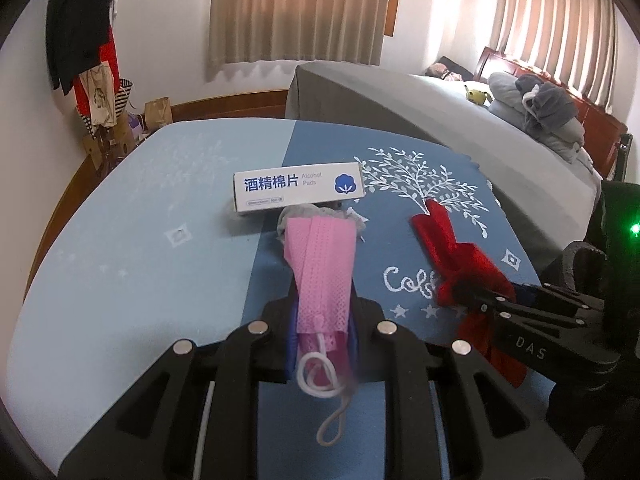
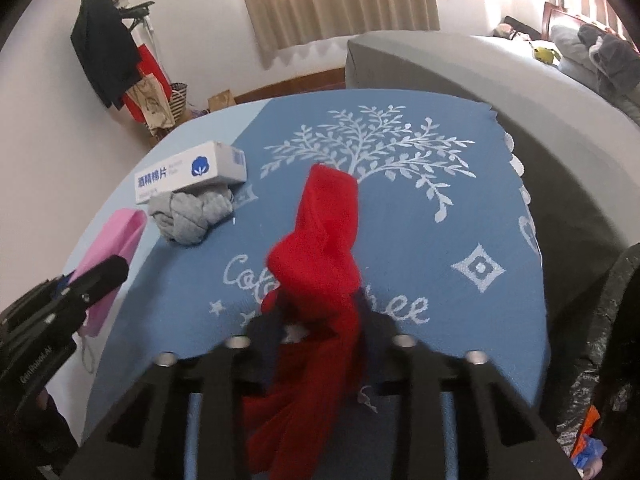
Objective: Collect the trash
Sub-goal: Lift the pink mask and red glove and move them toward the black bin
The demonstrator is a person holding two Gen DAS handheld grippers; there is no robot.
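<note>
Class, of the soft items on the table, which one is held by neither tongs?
The grey knotted cloth bundle beside the white box; tongs hold the pink mask and red cloth.

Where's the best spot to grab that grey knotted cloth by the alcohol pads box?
Pinch the grey knotted cloth across its raised knot, coming from above on the near side: the alcohol pads box leans on its far edge, and the bunched folds give the fingers something to bite.

Grey bed (image 1: pixel 420 120), beige curtains (image 1: pixel 296 12) (drawn), hanging dark coat (image 2: pixel 106 56).
</note>
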